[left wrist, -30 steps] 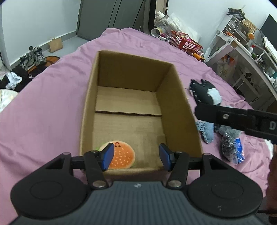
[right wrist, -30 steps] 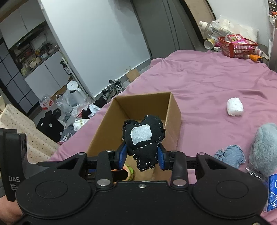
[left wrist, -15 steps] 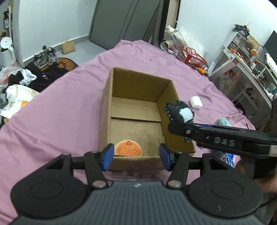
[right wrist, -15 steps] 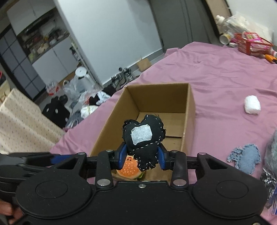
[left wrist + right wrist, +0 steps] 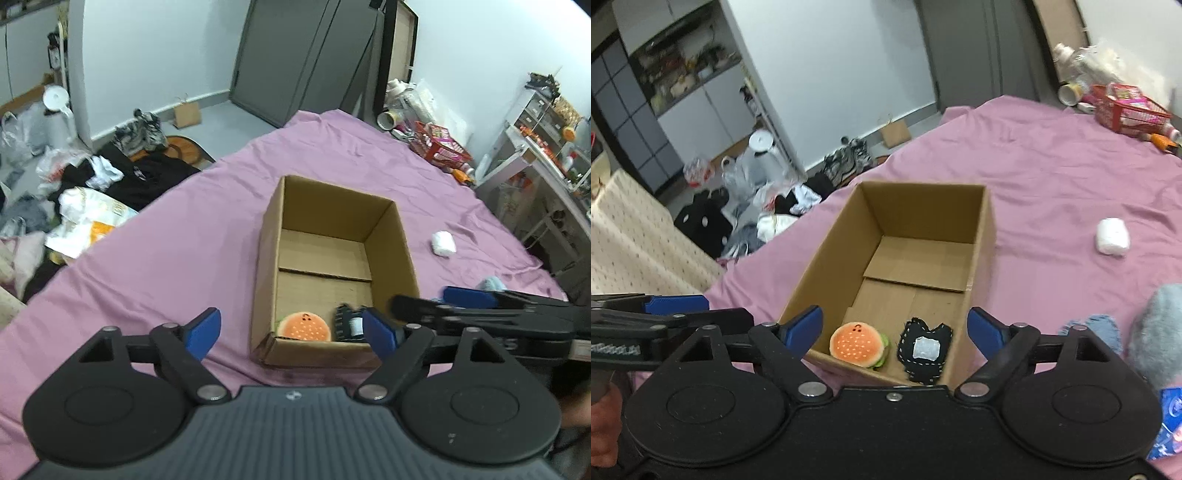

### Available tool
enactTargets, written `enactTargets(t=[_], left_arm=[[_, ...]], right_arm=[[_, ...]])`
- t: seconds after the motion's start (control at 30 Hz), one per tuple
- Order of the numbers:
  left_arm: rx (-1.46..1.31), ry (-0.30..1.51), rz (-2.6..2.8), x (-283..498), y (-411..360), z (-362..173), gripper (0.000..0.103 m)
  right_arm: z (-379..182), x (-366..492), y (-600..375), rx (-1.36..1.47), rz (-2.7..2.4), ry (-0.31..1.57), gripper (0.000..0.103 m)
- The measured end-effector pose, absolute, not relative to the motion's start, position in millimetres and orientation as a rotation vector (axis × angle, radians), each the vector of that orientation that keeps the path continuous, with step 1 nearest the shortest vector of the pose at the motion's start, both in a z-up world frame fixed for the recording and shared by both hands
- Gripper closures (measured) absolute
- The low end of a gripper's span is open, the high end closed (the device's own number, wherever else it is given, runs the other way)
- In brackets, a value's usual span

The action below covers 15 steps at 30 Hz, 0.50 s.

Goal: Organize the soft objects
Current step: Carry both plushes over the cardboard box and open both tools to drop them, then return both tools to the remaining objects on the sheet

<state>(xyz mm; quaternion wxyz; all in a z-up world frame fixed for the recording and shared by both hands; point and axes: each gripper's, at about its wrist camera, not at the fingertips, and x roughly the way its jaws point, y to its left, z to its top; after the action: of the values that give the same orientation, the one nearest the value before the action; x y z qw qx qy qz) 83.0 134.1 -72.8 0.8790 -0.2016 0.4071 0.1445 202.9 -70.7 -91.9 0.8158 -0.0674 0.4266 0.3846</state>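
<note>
Home bedroom, lived-in: a bed with a pink sheet (image 5: 192, 254) is taking up most of both views. Clothes and plastic bags (image 5: 85, 192) are piling on the floor beside shoes (image 5: 849, 162), grey wardrobe doors (image 5: 295, 62) are standing behind, and a cluttered white shelf unit (image 5: 535, 147) is sitting alongside.

Brown cardboard box (image 5: 984, 236), orange dotted burger plush (image 5: 857, 344), black white-stitched heart (image 5: 923, 349), pink bedsheet (image 5: 1052, 177), possibly grey-blue fluffy toy (image 5: 1156, 332).

Lying side by side at near end of open cardboard box (image 5: 982, 236): orange burger plush (image 5: 857, 344), black stitched heart (image 5: 923, 349).
</note>
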Motion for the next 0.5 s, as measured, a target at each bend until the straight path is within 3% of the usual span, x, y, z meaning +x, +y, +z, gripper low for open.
enactTargets(t=[0.1,0.27,0.33,0.5], left_arm=[[-0.406,0.838,0.302,83,129,-67,0.02],[-0.378,0.806,0.275,86,113,-58,0.008],[-0.361,0.794,0.27,88,105,-54,0.002],[-0.339,0.783,0.232,93,84,-50,0.001]], right_arm=[[-85,205,-92,-0.105,0.796,0.903,0.018],[-79,209,-125,-0.062,0.745,0.879,0.016],[-76,210,-140,-0.04,0.721,0.873,0.013],[-67,208,-174,0.002,0.697,0.831,0.004]])
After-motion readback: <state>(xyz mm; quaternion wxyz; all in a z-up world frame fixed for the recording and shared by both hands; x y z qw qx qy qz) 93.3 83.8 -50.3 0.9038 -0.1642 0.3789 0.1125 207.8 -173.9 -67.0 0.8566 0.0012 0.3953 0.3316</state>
